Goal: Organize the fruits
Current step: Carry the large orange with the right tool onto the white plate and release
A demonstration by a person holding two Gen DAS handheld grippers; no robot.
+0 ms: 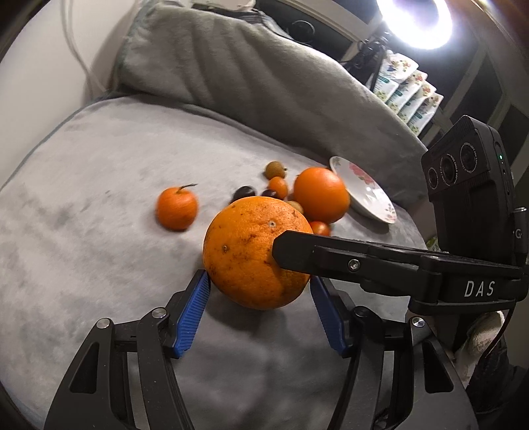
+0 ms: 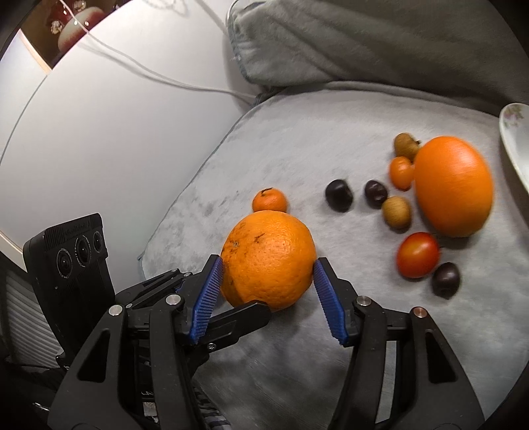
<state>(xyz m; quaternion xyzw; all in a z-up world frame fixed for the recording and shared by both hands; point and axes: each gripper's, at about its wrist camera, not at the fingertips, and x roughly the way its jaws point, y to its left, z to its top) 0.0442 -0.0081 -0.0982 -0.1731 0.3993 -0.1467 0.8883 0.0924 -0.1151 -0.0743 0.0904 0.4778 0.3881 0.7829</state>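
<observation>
- Large speckled round orange point(image 1: 254, 254) sits between the blue ribbed pads of the left gripper point(image 1: 259, 281), both pads touching its sides: clamped.
- Right gripper point(image 2: 267, 268) likewise clamped on it, pads pressed at its flanks.
- Orange is over the grey plush cushion point(image 2: 297, 149).

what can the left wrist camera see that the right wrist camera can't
Only the left wrist view shows the bright lamp and the stack of floral packets.

Only the right wrist view shows the white cable and a third dark fruit beside the tomato.

Both show the big speckled orange held between both grippers' jaws, the smooth orange, the small mandarin and the floral plate.
</observation>
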